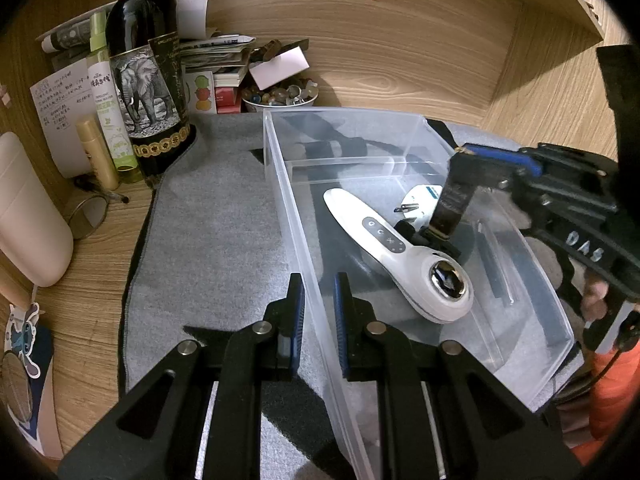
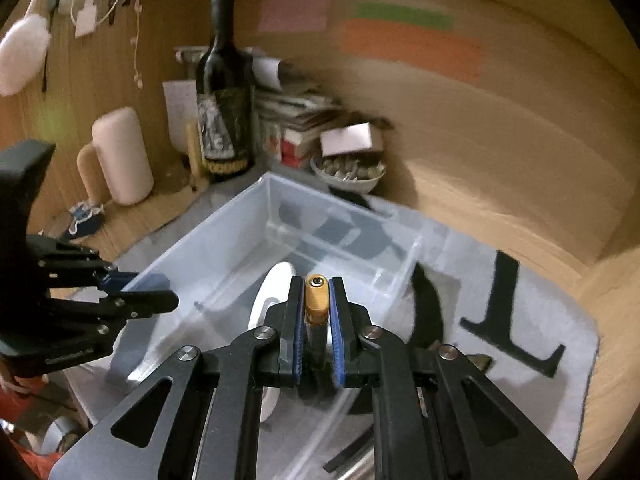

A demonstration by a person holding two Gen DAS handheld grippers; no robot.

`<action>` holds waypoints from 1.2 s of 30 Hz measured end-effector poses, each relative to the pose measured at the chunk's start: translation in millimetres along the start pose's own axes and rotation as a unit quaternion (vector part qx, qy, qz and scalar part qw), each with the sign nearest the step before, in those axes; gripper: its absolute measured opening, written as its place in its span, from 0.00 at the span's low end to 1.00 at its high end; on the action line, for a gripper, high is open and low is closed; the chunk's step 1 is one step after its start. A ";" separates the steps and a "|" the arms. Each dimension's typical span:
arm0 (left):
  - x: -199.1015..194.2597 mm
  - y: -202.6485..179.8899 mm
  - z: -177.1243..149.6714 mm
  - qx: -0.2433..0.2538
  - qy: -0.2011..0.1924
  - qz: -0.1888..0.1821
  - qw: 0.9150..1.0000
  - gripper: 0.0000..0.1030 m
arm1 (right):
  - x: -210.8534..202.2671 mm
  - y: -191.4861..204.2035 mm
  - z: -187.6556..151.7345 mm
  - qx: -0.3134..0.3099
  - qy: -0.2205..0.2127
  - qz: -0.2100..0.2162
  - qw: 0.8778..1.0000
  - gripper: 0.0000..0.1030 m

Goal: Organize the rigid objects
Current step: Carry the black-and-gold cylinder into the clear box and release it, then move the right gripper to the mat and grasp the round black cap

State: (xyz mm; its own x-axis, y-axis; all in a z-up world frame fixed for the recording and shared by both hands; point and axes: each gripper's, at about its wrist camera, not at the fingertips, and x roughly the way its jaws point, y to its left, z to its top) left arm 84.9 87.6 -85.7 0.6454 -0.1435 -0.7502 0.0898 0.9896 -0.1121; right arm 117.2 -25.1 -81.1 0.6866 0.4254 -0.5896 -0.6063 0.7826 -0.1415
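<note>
A clear plastic bin [image 1: 420,128] stands on a grey mat [image 1: 216,232]. In it lie a white handheld device [image 1: 404,256] with a metal head and a white plug adapter [image 1: 420,200]. My left gripper [image 1: 319,300] is shut on the bin's left wall [image 1: 296,216]. My right gripper [image 2: 315,300] is shut on a gold-capped dark tool [image 2: 316,292] and holds it over the bin [image 2: 224,240]. In the left wrist view the right gripper [image 1: 480,172] shows with the dark tool [image 1: 452,208] hanging down into the bin.
A wine bottle [image 1: 148,76], a spray bottle [image 1: 108,96], a gold tube [image 1: 98,152] and a pink container [image 1: 28,216] stand at the left. A bowl of stones [image 1: 280,96] and stacked papers [image 1: 216,52] sit behind the bin. Wooden walls enclose the desk.
</note>
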 end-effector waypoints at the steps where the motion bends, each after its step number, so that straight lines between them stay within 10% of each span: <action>1: 0.1 0.4 -0.1 0.000 0.000 0.000 1.000 0.13 | 1.8 1.9 0.0 -0.003 0.001 -0.001 1.000 0.11; 13: 0.8 -0.7 0.4 0.000 0.000 0.000 1.000 0.13 | 19.1 21.4 2.5 -0.014 0.038 0.048 0.998 0.19; 17: 0.7 -0.9 0.4 0.000 0.000 0.000 1.000 0.13 | 14.5 20.6 2.5 -0.010 0.030 0.039 0.999 0.42; 36: 0.7 -0.7 0.5 0.000 0.000 0.000 1.000 0.13 | -44.3 -48.3 3.8 0.043 -0.037 -0.071 0.996 0.64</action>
State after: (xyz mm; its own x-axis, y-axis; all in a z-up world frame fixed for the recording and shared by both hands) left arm 85.6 86.8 -85.9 0.6448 -0.1434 -0.7508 0.0893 0.9897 -0.1123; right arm 117.6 -79.9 -45.1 0.7930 0.3376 -0.5071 -0.4664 0.8720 -0.1488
